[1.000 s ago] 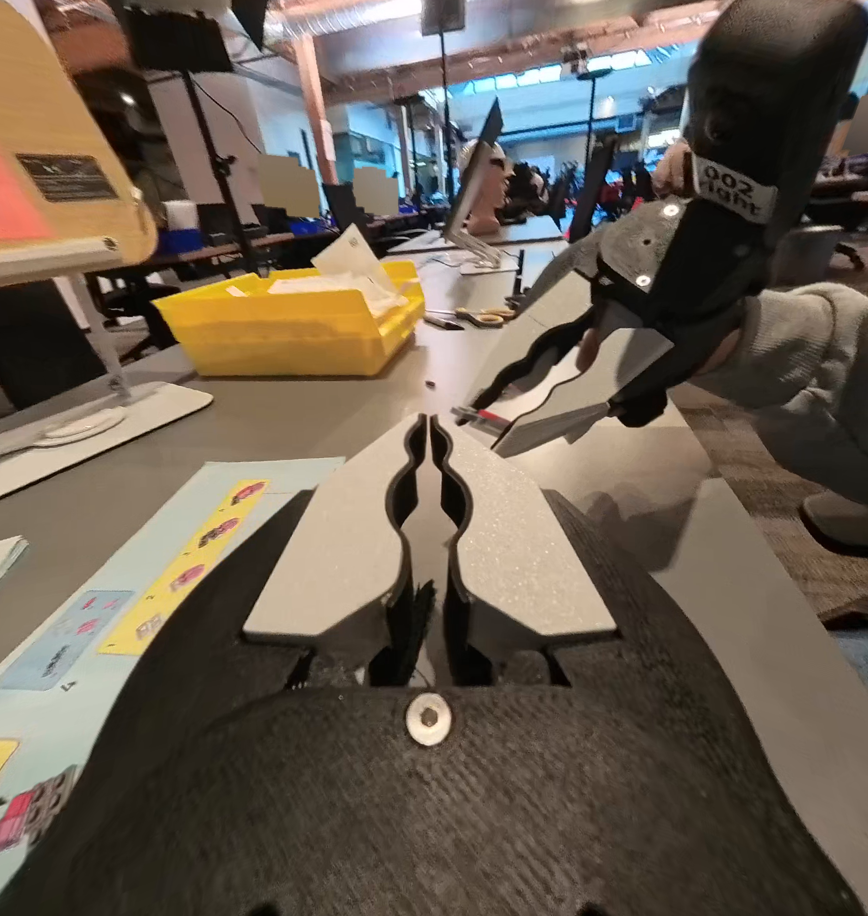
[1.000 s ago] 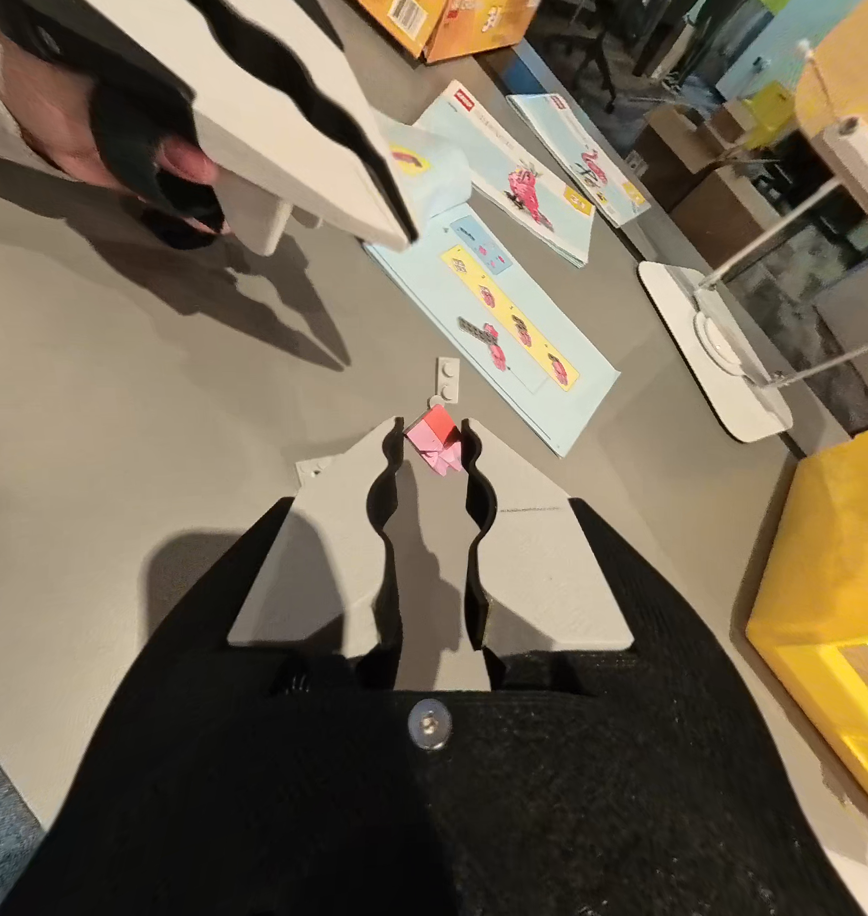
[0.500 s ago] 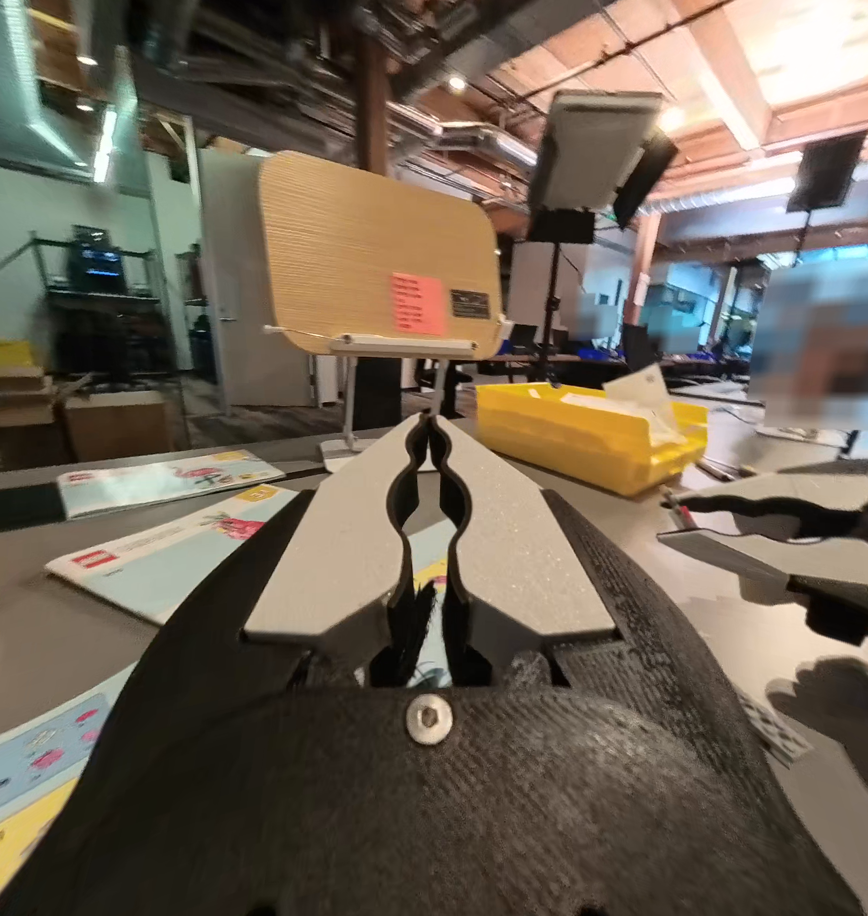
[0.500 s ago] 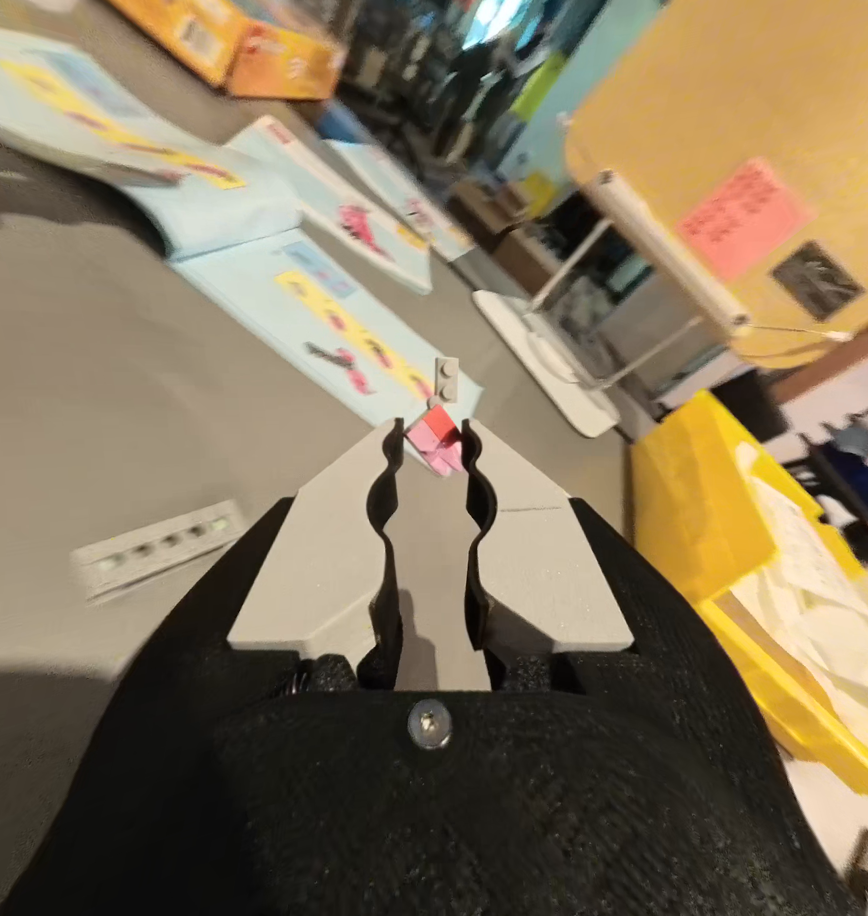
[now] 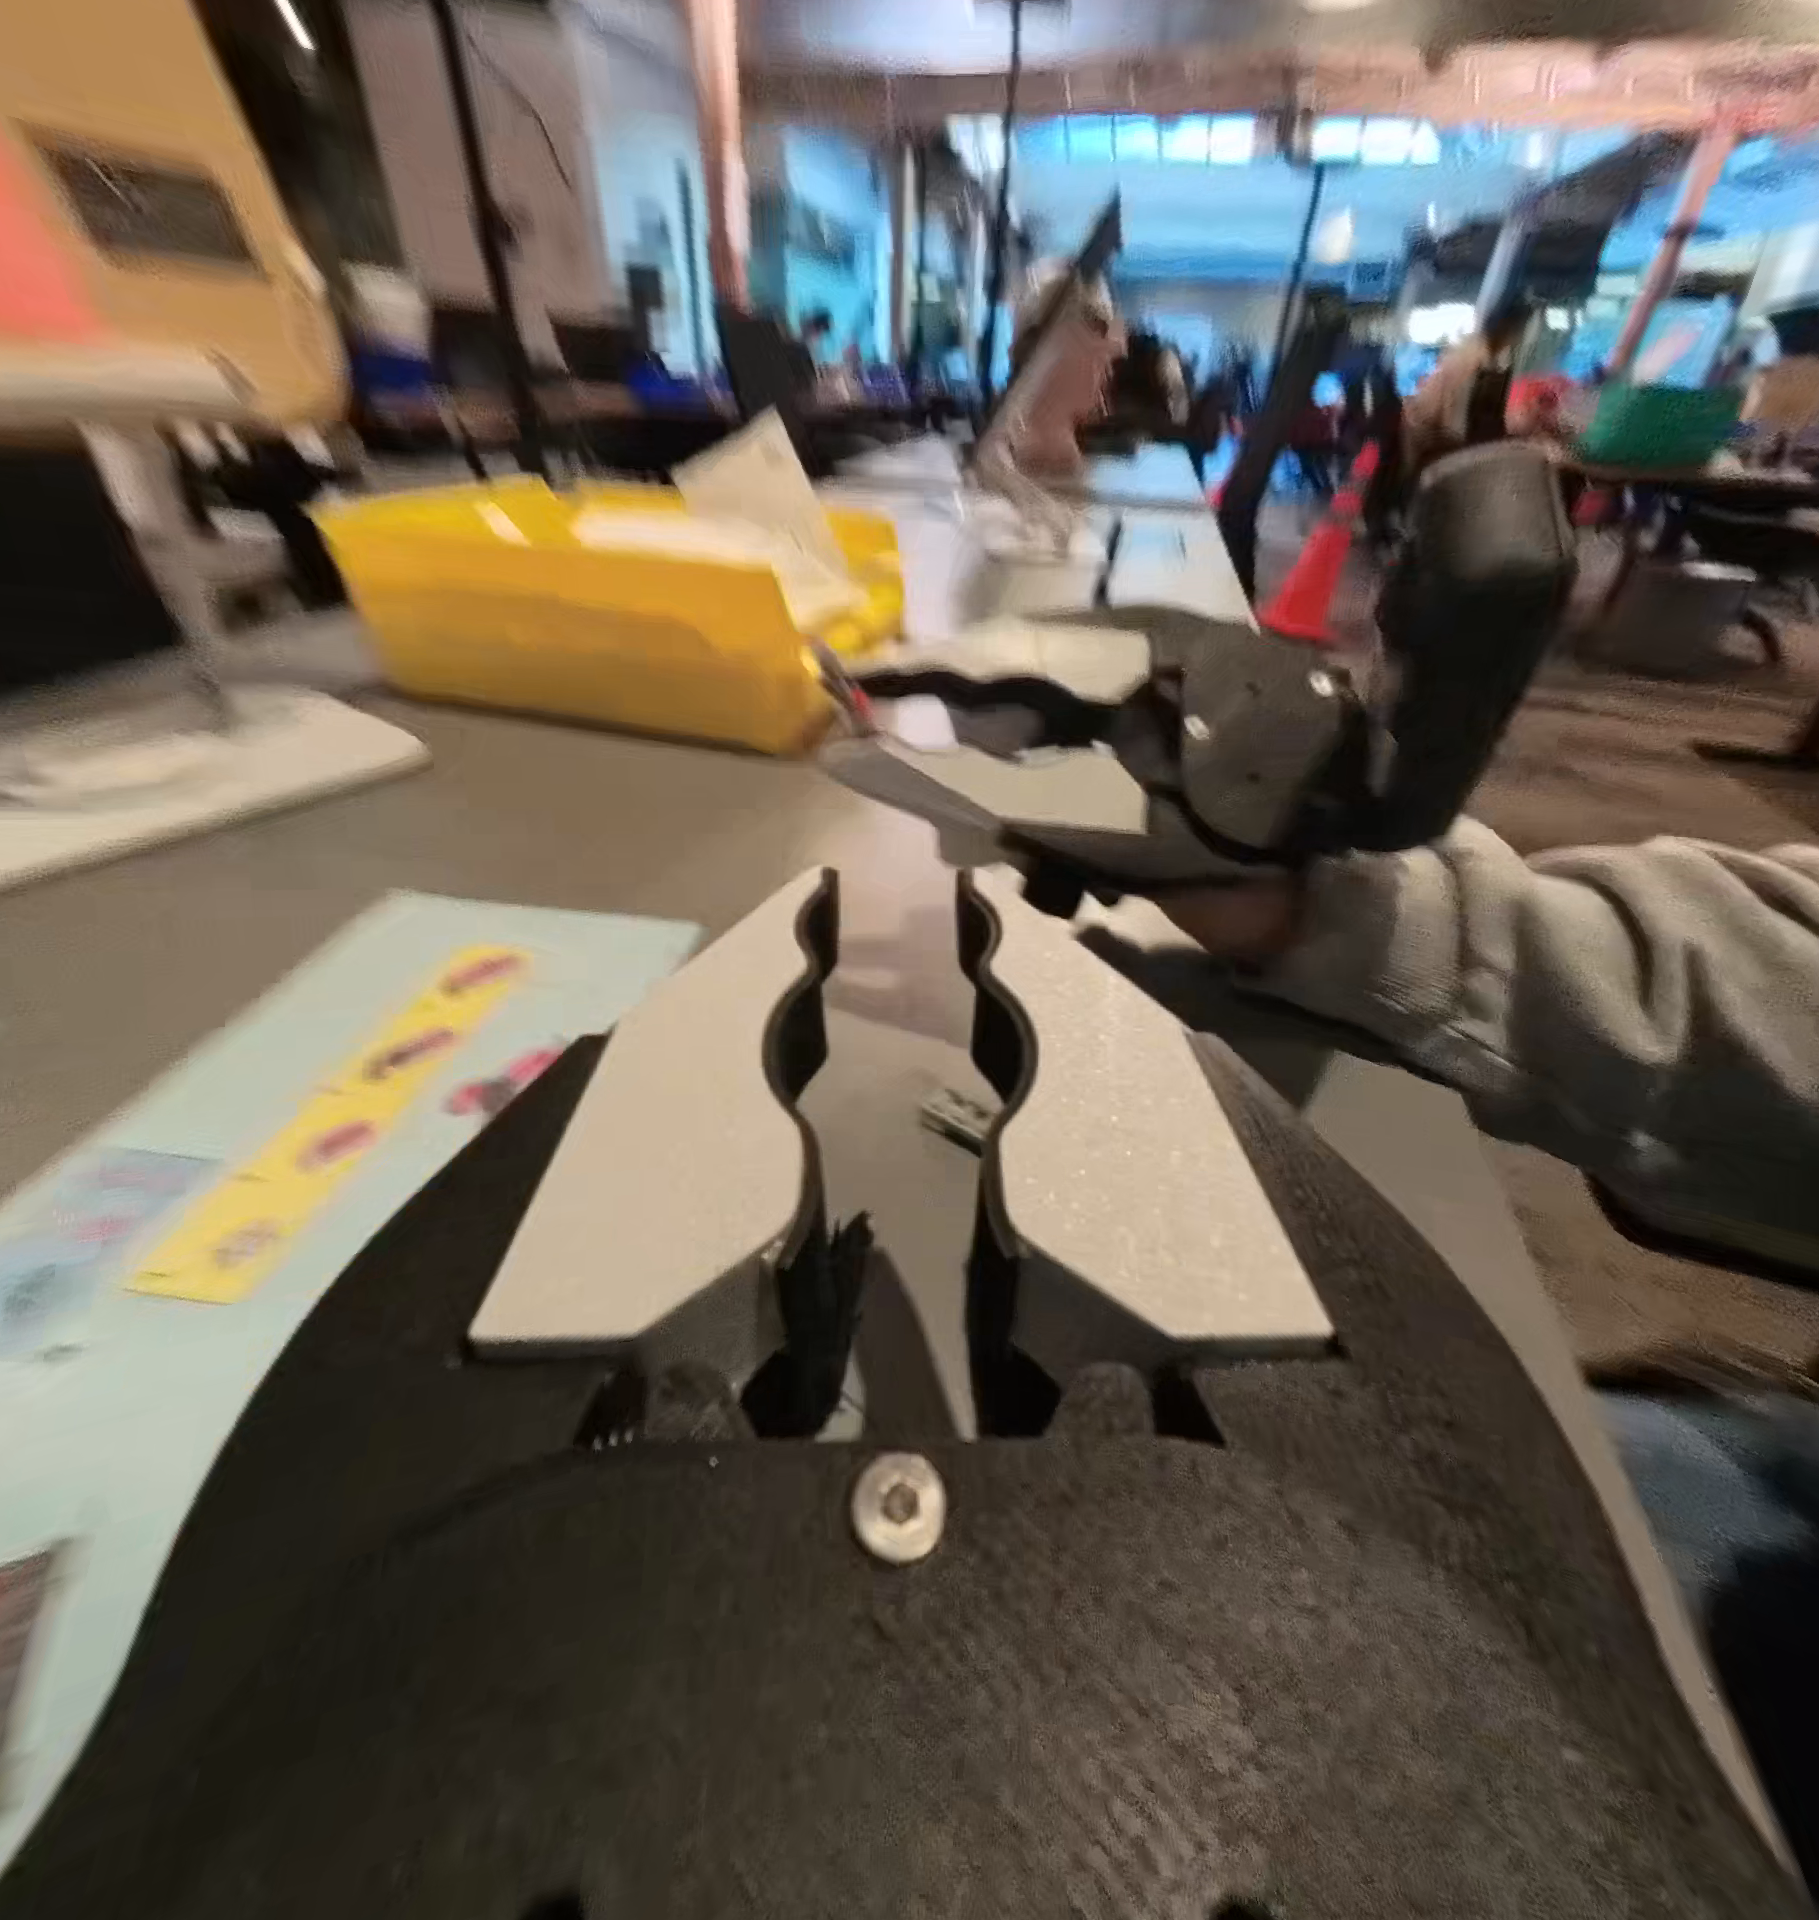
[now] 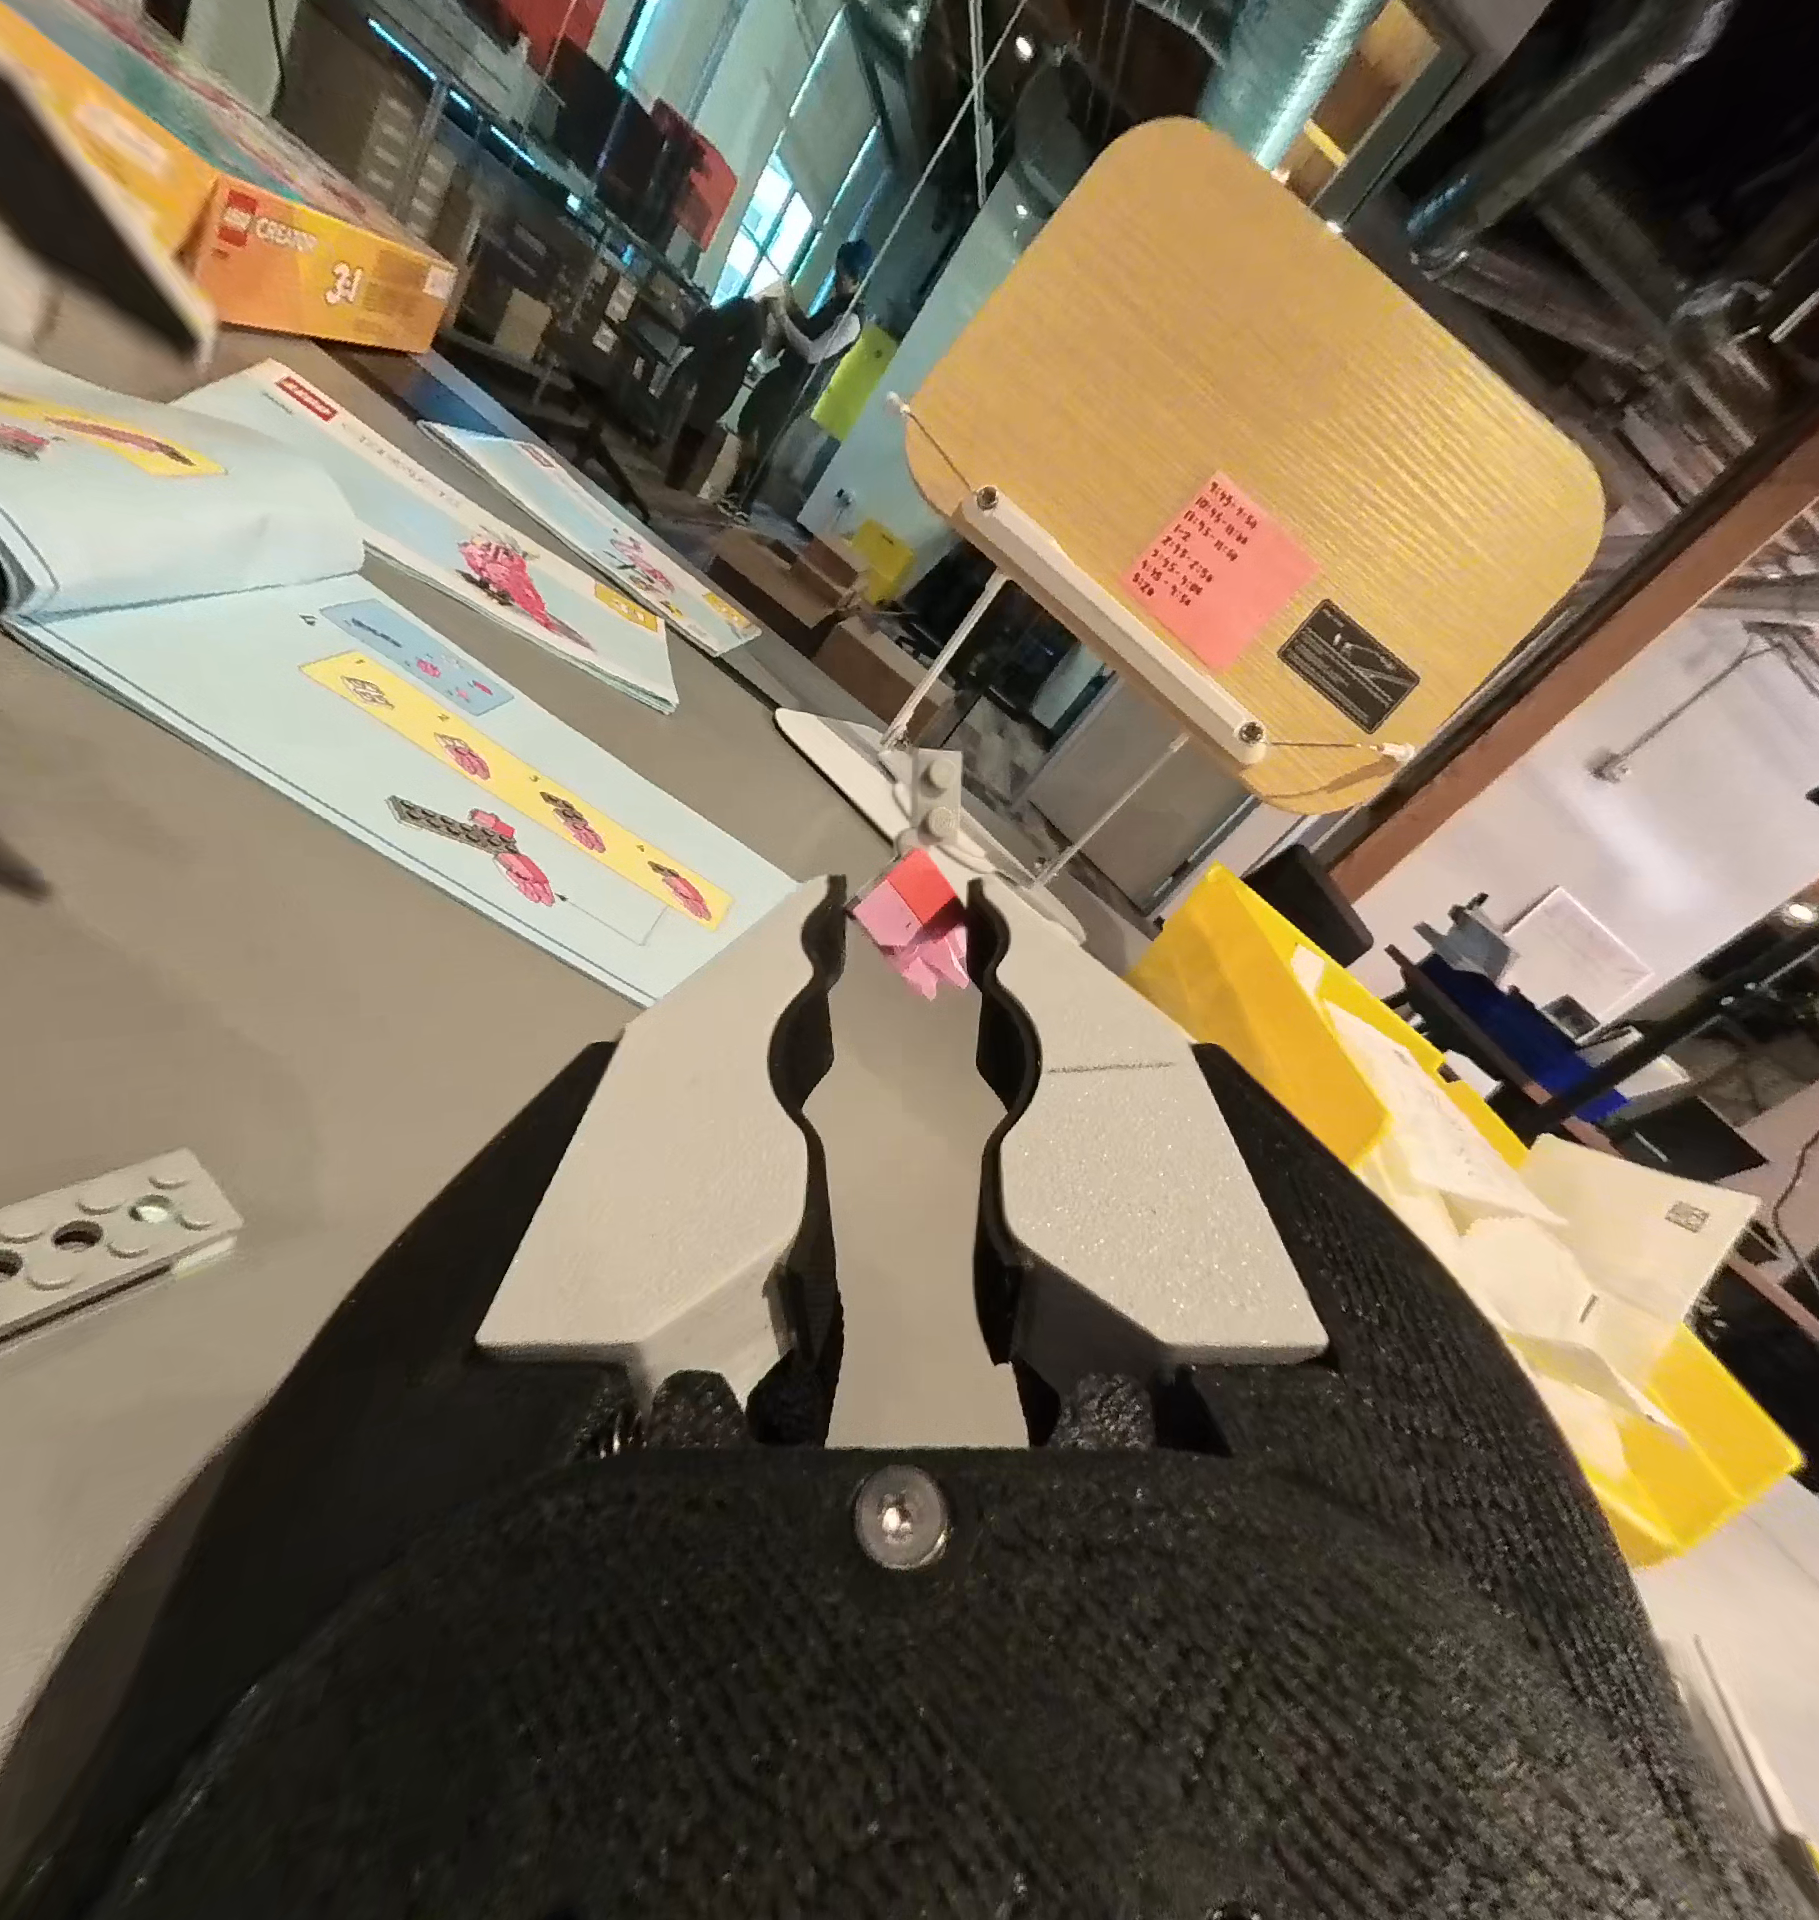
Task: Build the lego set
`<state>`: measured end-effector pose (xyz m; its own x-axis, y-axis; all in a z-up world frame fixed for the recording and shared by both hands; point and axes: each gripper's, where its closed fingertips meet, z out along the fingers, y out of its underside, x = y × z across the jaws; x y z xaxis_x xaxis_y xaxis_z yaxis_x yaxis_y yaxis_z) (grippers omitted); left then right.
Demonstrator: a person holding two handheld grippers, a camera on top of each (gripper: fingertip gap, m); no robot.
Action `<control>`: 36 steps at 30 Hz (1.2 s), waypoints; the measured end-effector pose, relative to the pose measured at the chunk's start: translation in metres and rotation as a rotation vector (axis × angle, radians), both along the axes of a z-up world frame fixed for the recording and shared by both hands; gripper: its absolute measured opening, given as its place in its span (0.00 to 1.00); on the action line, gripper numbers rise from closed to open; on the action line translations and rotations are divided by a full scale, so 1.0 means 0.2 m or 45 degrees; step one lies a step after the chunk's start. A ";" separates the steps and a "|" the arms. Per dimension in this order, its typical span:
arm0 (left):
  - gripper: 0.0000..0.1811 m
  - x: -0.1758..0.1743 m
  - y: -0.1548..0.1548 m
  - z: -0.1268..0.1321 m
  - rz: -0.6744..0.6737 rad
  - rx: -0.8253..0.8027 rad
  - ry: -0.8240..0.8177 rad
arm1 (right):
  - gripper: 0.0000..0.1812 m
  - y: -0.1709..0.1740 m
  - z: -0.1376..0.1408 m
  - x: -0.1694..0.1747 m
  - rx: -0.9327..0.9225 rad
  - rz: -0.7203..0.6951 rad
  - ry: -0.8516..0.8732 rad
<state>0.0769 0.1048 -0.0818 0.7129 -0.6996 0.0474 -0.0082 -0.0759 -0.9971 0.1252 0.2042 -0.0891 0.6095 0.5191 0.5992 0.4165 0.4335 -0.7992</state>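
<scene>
My right gripper (image 6: 905,902) is shut on a small pink and red lego assembly (image 6: 910,920), with a grey two-stud plate (image 6: 936,795) sticking out beyond it. It holds the assembly above the grey table (image 6: 261,987). My left gripper (image 5: 897,881) is open and empty, low over the table. In the left wrist view the right gripper (image 5: 845,719) hovers ahead and to the right, held by a hand in a grey sleeve (image 5: 1570,966). A long grey plate with holes (image 6: 74,1247) lies on the table to the left of the right gripper. A small grey piece (image 5: 955,1114) lies between the left fingers.
An open instruction booklet (image 6: 385,717) lies on the table, with more booklets (image 6: 531,540) and an orange lego box (image 6: 302,270) behind it. A yellow bin (image 6: 1300,1049) with paper bags stands at the right. A wooden board on a white stand (image 6: 1248,447) stands behind. The gap from one gripper's tips to the other's is roughly 12 cm. The small grey piece (image 5: 955,1114) sits 10 cm or so from the ends of my left fingers. It is also in sight in the right wrist view (image 6: 149,1201).
My left gripper has opened and swung back to the right, toward the right gripper. My right gripper has tilted up from looking down at the table and still holds the pink assembly.
</scene>
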 end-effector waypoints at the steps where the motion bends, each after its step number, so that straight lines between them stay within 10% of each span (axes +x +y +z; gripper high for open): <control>1: 0.14 0.05 -0.01 -0.05 -0.012 -0.068 0.050 | 0.12 0.01 0.00 0.00 0.000 -0.002 0.005; 6: 0.33 0.11 0.01 -0.28 0.296 -0.266 0.442 | 0.12 0.05 0.00 0.01 -0.003 -0.012 0.022; 11: 0.40 0.25 -0.06 -0.40 0.292 -0.490 0.392 | 0.11 0.08 -0.01 -0.03 0.020 0.027 -0.004; 36: 0.08 -0.01 -0.01 -0.49 0.598 -0.513 0.867 | 0.12 0.07 0.02 -0.04 -0.039 0.127 0.087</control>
<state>0.0744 0.1030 -0.1806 0.8831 -0.3526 -0.3096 -0.4642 -0.5604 -0.6858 0.1173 0.2181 -0.0861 0.5928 0.5967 0.5409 0.3168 0.4447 -0.8378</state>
